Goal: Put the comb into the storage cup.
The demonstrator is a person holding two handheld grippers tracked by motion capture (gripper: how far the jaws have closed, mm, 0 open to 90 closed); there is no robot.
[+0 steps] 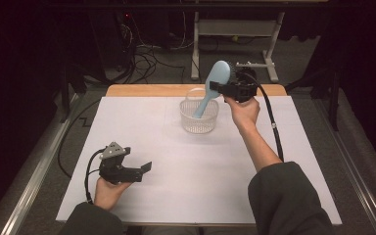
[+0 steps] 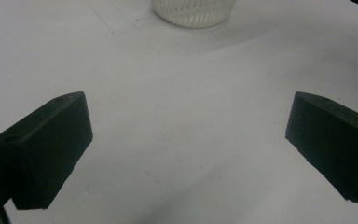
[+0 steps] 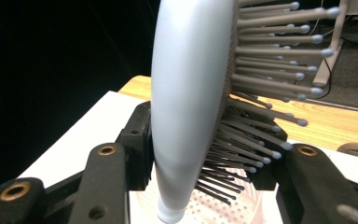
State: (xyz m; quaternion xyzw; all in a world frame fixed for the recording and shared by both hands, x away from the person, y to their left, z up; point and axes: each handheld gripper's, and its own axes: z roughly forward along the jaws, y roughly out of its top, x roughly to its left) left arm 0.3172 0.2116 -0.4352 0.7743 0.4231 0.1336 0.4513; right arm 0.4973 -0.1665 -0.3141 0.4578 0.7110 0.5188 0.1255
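High view: right gripper [image 1: 223,86] clamps the blue hairbrush [image 1: 211,90] by its head, handle tip angled down into the white basket [image 1: 199,117]; judged nearly placed, release left. Left gripper [image 1: 144,169] idles near the desk [image 1: 186,166] front, well apart from basket. Left gripper view: jaws spread, empty, basket ahead. Right gripper view: jaws grip brush back and bristles, just above basket.

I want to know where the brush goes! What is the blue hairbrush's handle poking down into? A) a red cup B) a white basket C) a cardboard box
B: the right hand-held gripper holds the blue hairbrush by its head, and its handle points down into the white basket.
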